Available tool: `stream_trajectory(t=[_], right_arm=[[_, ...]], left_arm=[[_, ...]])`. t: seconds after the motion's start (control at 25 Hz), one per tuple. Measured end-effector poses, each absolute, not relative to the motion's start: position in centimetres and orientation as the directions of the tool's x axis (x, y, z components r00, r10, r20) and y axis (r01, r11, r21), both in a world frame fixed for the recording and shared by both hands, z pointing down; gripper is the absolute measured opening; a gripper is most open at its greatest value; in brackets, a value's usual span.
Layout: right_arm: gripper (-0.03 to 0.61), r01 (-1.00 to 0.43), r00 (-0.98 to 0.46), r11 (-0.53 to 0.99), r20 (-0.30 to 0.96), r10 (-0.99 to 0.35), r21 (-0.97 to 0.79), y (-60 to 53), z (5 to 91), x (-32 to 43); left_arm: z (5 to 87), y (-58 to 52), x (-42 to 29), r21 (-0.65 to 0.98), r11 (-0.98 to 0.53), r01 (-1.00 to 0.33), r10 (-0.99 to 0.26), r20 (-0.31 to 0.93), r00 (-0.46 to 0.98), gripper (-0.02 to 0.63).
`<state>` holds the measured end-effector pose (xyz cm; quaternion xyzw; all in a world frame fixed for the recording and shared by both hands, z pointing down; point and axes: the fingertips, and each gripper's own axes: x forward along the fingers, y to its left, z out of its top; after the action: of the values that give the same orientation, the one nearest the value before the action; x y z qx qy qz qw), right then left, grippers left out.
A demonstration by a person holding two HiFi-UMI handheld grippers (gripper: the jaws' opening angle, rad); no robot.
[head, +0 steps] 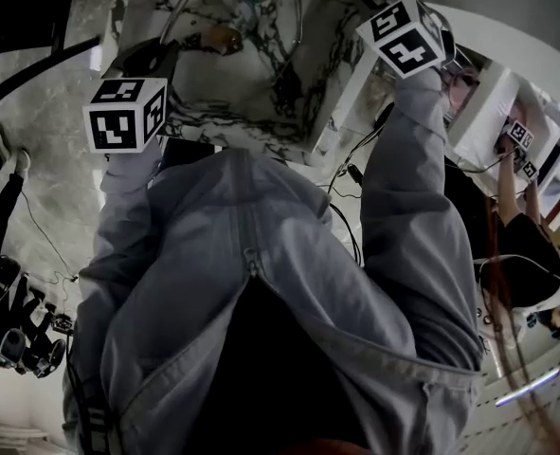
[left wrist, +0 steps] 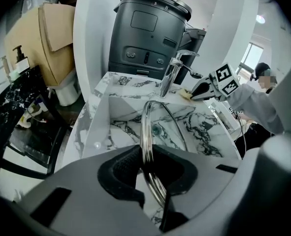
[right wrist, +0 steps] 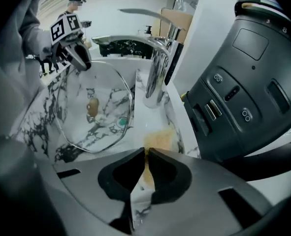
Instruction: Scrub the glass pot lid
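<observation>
The glass pot lid (left wrist: 171,128) stands on edge over the marble sink (left wrist: 102,127). My left gripper (left wrist: 148,154) is shut on its metal rim. In the right gripper view the lid (right wrist: 97,113) shows its broad face, its brown knob seen through the glass, with the left gripper (right wrist: 80,62) gripping it at the top. My right gripper (right wrist: 145,154) is shut on a yellow sponge (right wrist: 161,139), which shows at the tips and in the slit between the pads. It hangs over the sink ledge by the faucet's base. The left gripper view shows the right gripper (left wrist: 193,94) beside the sponge (left wrist: 186,93).
A chrome faucet (right wrist: 157,68) rises from the ledge between the sink and a large dark grey appliance (right wrist: 248,82). A green drain plug (right wrist: 121,122) lies in the basin. Black shelves with bottles (left wrist: 22,107) stand left of the sink. Other people (head: 531,245) stand nearby.
</observation>
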<state>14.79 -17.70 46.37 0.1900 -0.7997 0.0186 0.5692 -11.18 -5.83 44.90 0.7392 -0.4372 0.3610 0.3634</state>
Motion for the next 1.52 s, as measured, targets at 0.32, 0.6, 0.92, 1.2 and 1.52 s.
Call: stream_trajectory(t=[0.32,0.6,0.92,1.2,1.52], right_arm=[[0.046,-0.377,-0.244,0.904,0.919,-0.309,0.203,-18.2,47.7,15.2],[0.209,-0.433,-0.249,0.875,0.904,-0.347,0.216,-17.3,46.6,15.1],[0.218,-0.484,-0.338,0.829,0.814,-0.472,0.279,-14.0,40.3,12.0],[0.224,-0.471,-0.414,0.855,0.802,-0.430,0.216,-9.2,38.5,8.8],[0.229,-0.335,-0.475,0.903,0.779,-0.409,0.270,-5.1,33.5,5.6]], left_arm=[[44.4,-5.7,-10.7,0.214,-0.364,-0.906,-0.386,0.851,0.356,0.078],[43.4,-5.4,-10.1,0.210,-0.392,-0.896,-0.396,0.840,0.371,0.078],[40.7,-4.4,-8.0,0.183,-0.500,-0.847,-0.414,0.808,0.419,0.078],[38.3,-2.5,-5.8,0.154,-0.594,-0.790,-0.424,0.775,0.469,0.079],[35.5,0.4,-3.0,0.133,-0.696,-0.706,-0.409,0.735,0.541,0.075]])
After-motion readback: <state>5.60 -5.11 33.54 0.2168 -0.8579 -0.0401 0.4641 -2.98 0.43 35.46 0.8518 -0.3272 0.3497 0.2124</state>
